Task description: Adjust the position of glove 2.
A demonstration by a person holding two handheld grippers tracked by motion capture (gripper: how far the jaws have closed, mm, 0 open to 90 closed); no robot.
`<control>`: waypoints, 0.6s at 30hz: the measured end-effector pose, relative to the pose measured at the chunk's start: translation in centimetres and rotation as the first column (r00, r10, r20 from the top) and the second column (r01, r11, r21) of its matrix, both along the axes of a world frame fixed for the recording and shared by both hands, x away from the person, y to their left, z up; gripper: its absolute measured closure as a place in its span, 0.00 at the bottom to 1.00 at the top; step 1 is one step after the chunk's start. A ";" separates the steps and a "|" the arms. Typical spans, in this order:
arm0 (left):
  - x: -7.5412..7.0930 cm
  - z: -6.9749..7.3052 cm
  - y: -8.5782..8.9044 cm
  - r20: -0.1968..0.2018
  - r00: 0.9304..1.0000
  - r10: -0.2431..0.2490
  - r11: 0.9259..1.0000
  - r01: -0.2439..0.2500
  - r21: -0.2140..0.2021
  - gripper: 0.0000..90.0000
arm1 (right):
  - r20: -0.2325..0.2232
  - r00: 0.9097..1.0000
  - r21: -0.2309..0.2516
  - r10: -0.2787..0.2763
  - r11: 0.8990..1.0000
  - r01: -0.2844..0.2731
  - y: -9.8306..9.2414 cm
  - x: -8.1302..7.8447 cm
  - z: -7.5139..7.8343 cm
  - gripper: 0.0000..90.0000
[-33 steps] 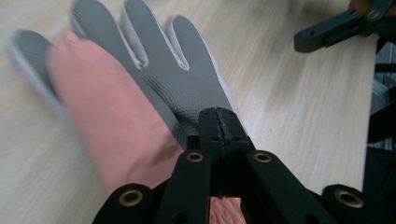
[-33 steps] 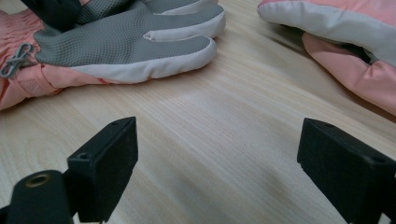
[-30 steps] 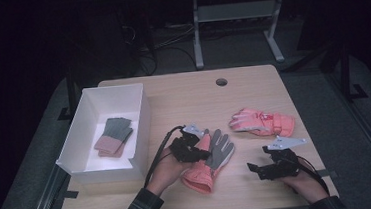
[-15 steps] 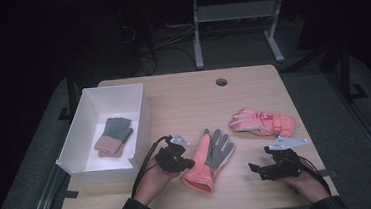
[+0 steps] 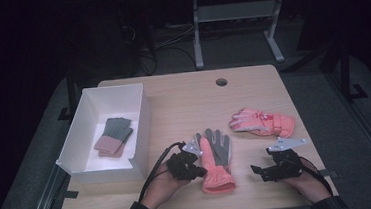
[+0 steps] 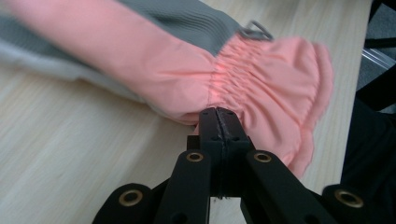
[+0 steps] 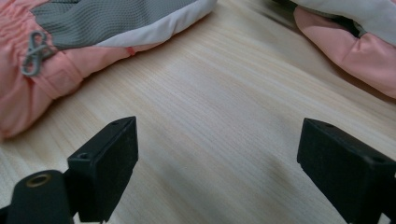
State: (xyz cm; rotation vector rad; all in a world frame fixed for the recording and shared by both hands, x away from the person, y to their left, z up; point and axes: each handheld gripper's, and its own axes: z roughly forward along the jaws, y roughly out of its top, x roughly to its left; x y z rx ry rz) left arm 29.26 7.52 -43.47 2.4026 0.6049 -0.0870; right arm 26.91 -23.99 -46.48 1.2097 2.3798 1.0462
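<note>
Sliding back toward the person, the left tool [image 5: 196, 170] is now sitting at the wrist edge of the near glove [image 5: 217, 158], where earlier it was lying over the palm. That pink and grey glove is lying flat on the desk [image 5: 183, 99], fingers pointing away, between both hands. The left tool's jaws are pressed together, tips touching the gathered pink cuff [image 6: 261, 88], apparently with no fabric between them. Opening before pinching the cuff would likely help. The right tool [image 5: 265, 171] is resting wide open, holding nothing. A second glove [image 5: 261, 122] and a white box [image 5: 139, 120] are lying nearby.
</note>
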 end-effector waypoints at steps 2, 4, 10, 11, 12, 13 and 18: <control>0.0 -0.1 -0.4 0.002 1.000 -0.019 1.000 0.019 0.003 1.00 | 0.001 1.000 0.000 0.000 1.000 0.000 0.0 0.0 0.1 0.14; -0.1 -0.2 -0.9 0.001 1.000 -0.025 1.000 0.025 -0.004 1.00 | 0.004 1.000 -0.005 0.004 1.000 -0.004 0.0 0.0 0.0 0.14; 0.0 -0.4 -1.8 0.003 0.999 -0.047 0.999 0.047 -0.010 1.00 | 0.004 1.000 -0.008 -0.008 1.000 0.008 -0.3 -0.1 0.1 0.14; 0.0 -0.4 -2.0 0.003 0.999 -0.045 0.999 0.045 -0.015 1.00 | 0.005 1.000 -0.008 -0.008 1.000 0.008 -0.3 -0.1 0.1 0.14; 0.1 -0.5 -2.1 0.000 0.999 -0.045 0.999 0.045 -0.020 1.00 | 0.006 1.000 -0.009 -0.008 1.000 0.008 -0.3 -0.1 0.1 0.14; 0.1 -0.5 -2.3 -0.001 0.999 -0.051 0.999 0.050 -0.019 1.00 | 0.004 1.000 -0.009 -0.009 1.000 0.009 -0.3 -0.1 0.1 0.14; 0.2 -0.6 -2.8 0.003 0.998 -0.060 0.998 0.060 -0.022 1.00 | 0.004 1.000 -0.010 -0.008 1.000 0.008 -0.3 -0.1 0.1 0.14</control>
